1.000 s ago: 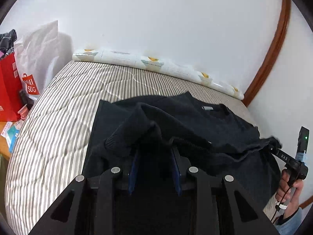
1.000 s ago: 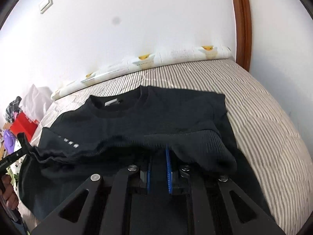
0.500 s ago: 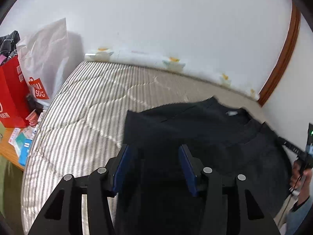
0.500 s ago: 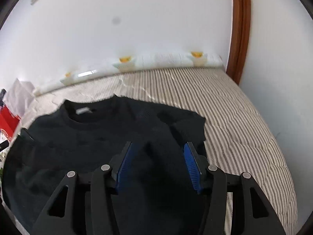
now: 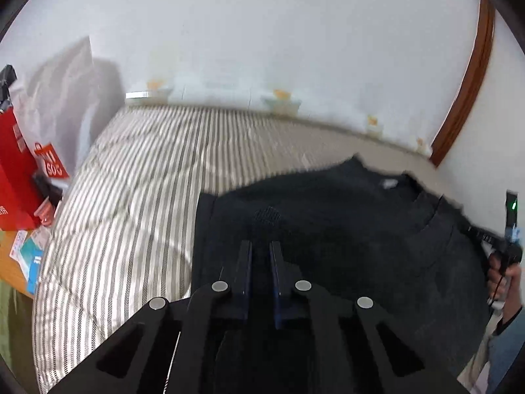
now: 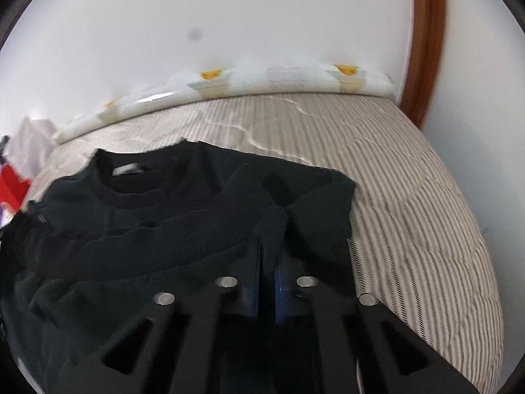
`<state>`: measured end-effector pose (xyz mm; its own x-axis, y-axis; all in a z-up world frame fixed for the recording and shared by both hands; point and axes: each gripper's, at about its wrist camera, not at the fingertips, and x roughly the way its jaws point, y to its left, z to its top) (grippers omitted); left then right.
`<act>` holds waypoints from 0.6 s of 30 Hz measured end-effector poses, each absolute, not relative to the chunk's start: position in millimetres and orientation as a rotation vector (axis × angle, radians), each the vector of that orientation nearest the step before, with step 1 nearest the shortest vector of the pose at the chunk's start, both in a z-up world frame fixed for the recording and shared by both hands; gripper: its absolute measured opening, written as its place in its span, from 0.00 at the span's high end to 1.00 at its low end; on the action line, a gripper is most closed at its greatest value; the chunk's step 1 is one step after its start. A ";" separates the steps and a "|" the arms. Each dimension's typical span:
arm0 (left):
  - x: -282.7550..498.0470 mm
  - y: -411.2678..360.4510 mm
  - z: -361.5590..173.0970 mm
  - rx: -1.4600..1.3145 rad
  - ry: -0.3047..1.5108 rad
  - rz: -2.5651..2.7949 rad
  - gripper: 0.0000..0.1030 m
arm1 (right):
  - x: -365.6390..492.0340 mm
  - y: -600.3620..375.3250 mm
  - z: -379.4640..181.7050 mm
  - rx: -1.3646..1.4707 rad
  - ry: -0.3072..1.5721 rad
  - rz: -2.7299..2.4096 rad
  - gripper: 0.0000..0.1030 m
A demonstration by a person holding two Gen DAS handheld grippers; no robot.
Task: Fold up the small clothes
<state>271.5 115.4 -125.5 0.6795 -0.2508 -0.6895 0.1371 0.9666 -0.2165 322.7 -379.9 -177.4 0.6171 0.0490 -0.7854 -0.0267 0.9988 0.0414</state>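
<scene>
A black sweater (image 5: 344,223) lies on the striped bed (image 5: 137,197), collar with a white label toward the wall; it also shows in the right wrist view (image 6: 147,223). My left gripper (image 5: 261,246) is shut on a fold of the sweater near its left side. My right gripper (image 6: 269,249) is shut on a raised fold of the sweater near its right sleeve. The right gripper's handle and the hand holding it (image 5: 505,256) show at the right edge of the left wrist view. Both views are blurred.
A rolled white patterned pad (image 6: 262,78) lies along the wall at the bed's far edge. Red and white shopping bags (image 5: 29,164) stand left of the bed. A brown door frame (image 6: 426,32) is at the right. Striped bedding (image 6: 410,197) lies right of the sweater.
Half a second ago both grippers were open over the sweater; both have now shut on folds of it. A second ago they were shut holding the lifted hem.
</scene>
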 end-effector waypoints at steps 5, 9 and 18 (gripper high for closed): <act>283.2 111.3 -98.8 -0.197 0.712 -0.188 0.91 | 304.1 -387.3 -136.4 0.057 0.724 0.064 0.95; 305.1 99.4 -109.7 -0.163 0.724 -0.152 0.91 | 309.6 -403.2 -127.3 0.085 0.700 -0.006 0.95; 333.2 88.3 -155.8 -0.153 0.871 -0.101 0.87 | 337.0 -410.6 -182.4 0.075 0.883 -0.089 0.94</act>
